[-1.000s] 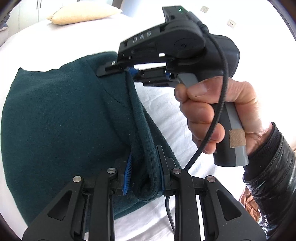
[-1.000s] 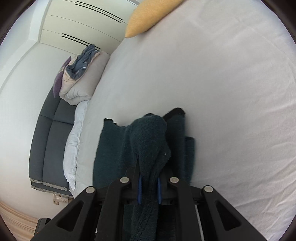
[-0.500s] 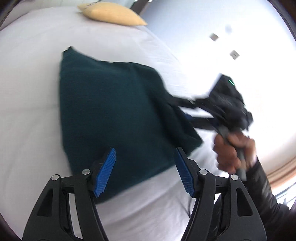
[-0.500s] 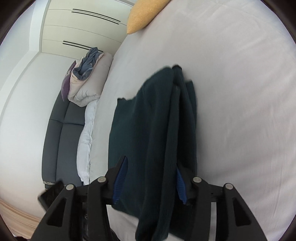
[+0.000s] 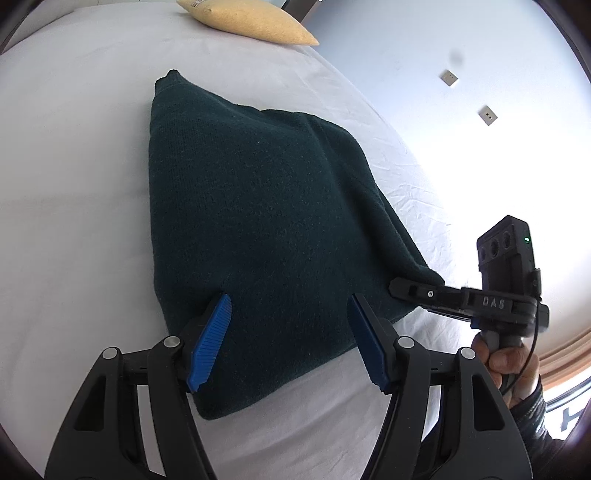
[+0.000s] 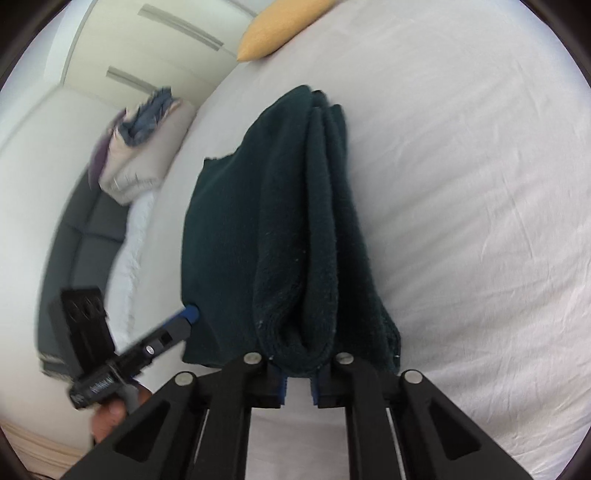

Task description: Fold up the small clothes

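Since a second ago we have let the dark green knitted garment [image 5: 266, 229] drop folded onto the white bed sheet [image 5: 66, 177], our left gripper [image 5: 290, 341] spread wide, our right gripper [image 6: 297, 387] just closed, pinching its thick fuzzy edge.

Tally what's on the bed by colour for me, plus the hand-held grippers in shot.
Dark green: 1, the folded garment on the white bed sheet
Yellow: 1, the pillow at the far end
Black with blue pads: 2, the left hand-held gripper, jaws apart over the garment, and the right hand-held gripper, closed on a fold of it
Total: 4
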The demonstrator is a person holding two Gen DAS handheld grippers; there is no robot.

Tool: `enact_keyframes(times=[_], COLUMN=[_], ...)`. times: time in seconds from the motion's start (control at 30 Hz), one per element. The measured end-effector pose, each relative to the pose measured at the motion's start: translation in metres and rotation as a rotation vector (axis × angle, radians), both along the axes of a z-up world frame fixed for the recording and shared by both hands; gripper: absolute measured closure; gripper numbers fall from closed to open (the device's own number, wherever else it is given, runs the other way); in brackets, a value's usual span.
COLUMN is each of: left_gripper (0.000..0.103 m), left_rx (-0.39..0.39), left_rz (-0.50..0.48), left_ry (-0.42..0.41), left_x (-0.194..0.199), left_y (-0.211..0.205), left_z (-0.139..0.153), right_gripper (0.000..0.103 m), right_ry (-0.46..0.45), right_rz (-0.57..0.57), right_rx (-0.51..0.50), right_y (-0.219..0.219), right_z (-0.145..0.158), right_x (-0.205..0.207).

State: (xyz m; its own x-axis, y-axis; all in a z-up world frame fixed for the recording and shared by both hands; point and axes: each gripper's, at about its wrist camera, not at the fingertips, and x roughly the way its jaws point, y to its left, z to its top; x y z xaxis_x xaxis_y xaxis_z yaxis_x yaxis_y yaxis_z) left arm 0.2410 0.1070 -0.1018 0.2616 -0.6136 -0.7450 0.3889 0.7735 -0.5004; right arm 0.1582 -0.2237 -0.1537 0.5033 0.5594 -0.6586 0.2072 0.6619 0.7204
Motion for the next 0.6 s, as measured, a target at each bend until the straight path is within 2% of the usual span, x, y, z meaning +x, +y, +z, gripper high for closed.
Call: enact_keyframes(times=[0.07,0.17,0.33,0.43,0.5,0.6], left_gripper=[0.039,0.039,0.039,0.039,0.039,0.039], left_rx=[0.001,0.011,0.036,0.052,0.036,-0.039], left_rz=[-0.003,-0.010,-0.018,-0.030,-0.030,-0.010], left_ry=[0.008,0.014,0.027,0.025,0.027,0.041], left_x=[-0.003,-0.005,-0.009,-0.018,-0.019,-0.017], left_y=[-0.003,-0.016,-0.031,-0.038,-0.035,-0.025], left_z=[-0.001,-0.001,-0.010,-0.009,-0.011,-0.011], right_gripper=[0.094,0.095,0.096,0.096,0.096,0.096], right_ry=[0.016,0.016,0.034,0.026,0.024,0.031], right_rz=[-0.043,-0.075,-0.107,-0.121,-0.132,-0.158], right_rx=[0.100,0.174,0.216,0.229,0.239,0.272], right_y=[-0.013,-0.022,-0.035,-0.033,-0.032,-0.027], right_z=[-0.012,-0.019,-0.035,-0.035,-0.035,-0.041], right_x=[-0.007,-0.017,-0.028,-0.029,-0.033,-0.029])
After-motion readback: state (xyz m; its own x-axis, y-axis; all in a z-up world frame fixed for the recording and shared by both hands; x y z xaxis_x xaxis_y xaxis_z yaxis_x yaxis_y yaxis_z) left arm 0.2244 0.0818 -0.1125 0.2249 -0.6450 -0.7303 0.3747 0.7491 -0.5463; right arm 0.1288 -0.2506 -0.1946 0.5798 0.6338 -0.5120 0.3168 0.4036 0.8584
